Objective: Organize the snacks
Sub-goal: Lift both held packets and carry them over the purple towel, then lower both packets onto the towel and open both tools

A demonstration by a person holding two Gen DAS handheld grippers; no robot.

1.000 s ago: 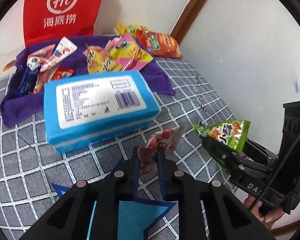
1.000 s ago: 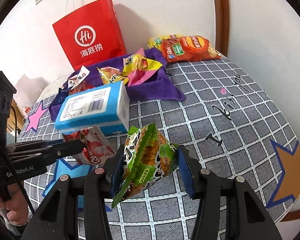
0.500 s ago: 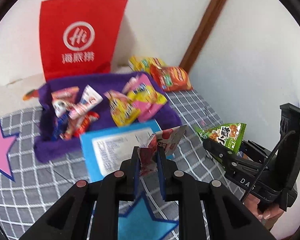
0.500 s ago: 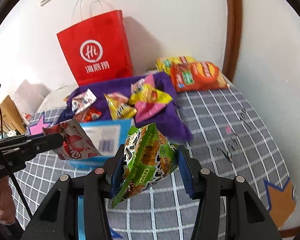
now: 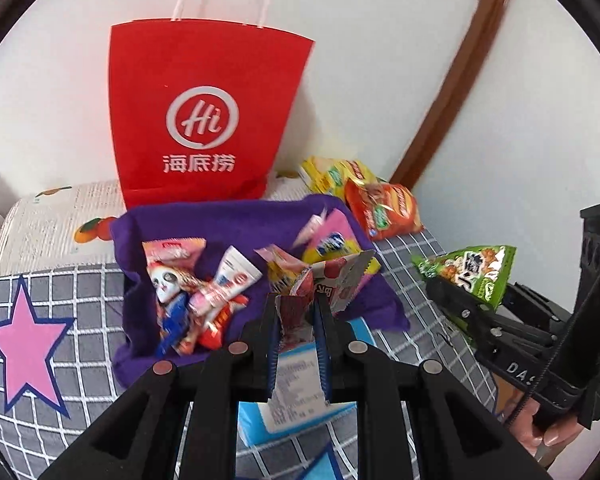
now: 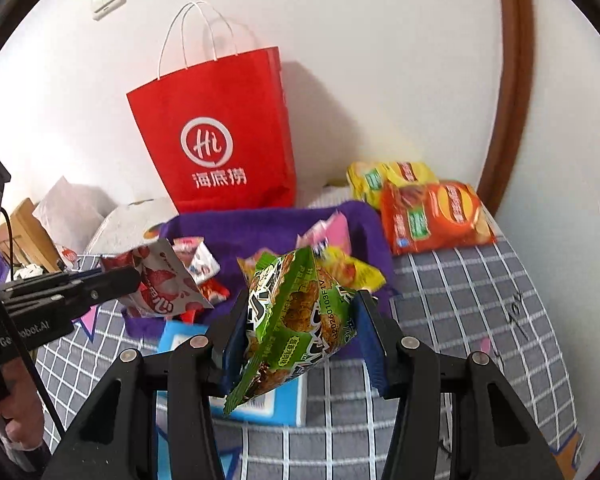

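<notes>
My left gripper (image 5: 297,312) has its fingers pressed nearly together, pinching the bottom edge of a small red-and-white strawberry-print foil snack packet (image 5: 324,280). Pkt sticks up and away from the fingers, long axis running fwd and tilted to the right, crimped end uppermost. From the right wrist view the same pkt (image 6: 160,280) hangs off the left fingers, printed face toward that cam.

My right gripper (image 6: 300,332) holds a green crinkly plastic snack bag w/ brown round pieces printed on it (image 6: 296,312); fingers are partly spread, blue pads clamping its two sides. Bag's long axis runs diagonally: top corner up and fwd, bottom corner down toward the cam on the left. In the left wrist view the green bag (image 5: 472,272) looks like a wedge, point facing left.

Both pkts are in the air above a grey grid-pattern cloth w/ stars (image 5: 52,292), in front of a purple felt tray (image 5: 220,220) w/ assorted small snack packs in it. A light blue box w/ white label (image 6: 284,400) lies under the grippers, just beside the tray. Behind the tray stands a red paper carrier bag w/ white logo (image 5: 204,120); orange (image 6: 432,216) and yellow (image 6: 388,176) chip bags lie to its right.
</notes>
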